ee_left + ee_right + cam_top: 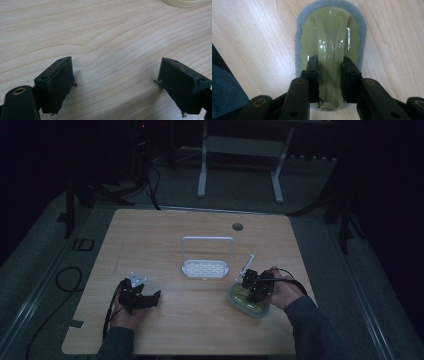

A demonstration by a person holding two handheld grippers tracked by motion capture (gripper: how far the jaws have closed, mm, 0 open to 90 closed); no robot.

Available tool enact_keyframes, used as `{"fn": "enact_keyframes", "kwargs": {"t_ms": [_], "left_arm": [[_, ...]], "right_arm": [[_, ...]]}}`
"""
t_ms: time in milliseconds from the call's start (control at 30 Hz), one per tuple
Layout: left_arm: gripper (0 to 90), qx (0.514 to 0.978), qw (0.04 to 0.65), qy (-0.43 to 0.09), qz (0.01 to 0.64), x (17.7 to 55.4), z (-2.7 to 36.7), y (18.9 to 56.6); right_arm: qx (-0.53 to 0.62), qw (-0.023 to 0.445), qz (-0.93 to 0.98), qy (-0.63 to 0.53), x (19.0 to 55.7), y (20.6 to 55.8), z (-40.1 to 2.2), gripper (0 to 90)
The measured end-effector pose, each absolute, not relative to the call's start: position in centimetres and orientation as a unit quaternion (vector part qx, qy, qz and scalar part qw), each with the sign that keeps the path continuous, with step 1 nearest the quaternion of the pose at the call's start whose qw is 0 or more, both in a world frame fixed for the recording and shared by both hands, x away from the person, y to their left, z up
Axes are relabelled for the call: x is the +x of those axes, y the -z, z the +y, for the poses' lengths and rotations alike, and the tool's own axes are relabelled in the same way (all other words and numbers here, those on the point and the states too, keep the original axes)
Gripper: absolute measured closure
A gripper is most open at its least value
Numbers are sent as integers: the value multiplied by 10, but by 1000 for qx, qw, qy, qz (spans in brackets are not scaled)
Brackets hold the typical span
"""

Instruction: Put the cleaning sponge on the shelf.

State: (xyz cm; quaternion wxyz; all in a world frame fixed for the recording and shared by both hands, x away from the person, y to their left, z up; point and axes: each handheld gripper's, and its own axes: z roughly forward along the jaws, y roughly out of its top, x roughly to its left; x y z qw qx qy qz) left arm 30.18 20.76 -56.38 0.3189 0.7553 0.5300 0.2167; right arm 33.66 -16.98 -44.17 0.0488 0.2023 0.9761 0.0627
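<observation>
The left tongs (156, 296) rest low over the bare bench (200, 320), jaws wide apart, holding nothing. Mid-bench stands a white rack (206, 267), apparently empty. At the right, the right tongs (330, 75) are clamped on the green-handled scrubber sponge (329, 40) lying flat; lifting it looks next.

The high view is dim and grainy, its surroundings lost in near-black. Both gripper views are brightly and evenly lit. Soft shadows are cast on the worktop (105, 37) beneath the left hand-held gripper (115, 82); glare streaks are seen ahead of the right hand-held gripper (330, 75).
</observation>
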Motion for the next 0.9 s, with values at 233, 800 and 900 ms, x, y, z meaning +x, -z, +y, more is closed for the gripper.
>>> {"fn": "enact_keyframes", "kwargs": {"t_ms": [233, 800, 900], "left_arm": [[132, 756, 318, -217, 530, 302, 208, 564], [132, 756, 318, -217, 529, 302, 208, 564], [132, 756, 318, -217, 529, 302, 208, 564]], "right_arm": [[193, 52, 977, -69, 342, 436, -164, 716], [178, 57, 980, -69, 354, 431, -148, 716], [173, 61, 981, -69, 355, 430, -145, 716]]}}
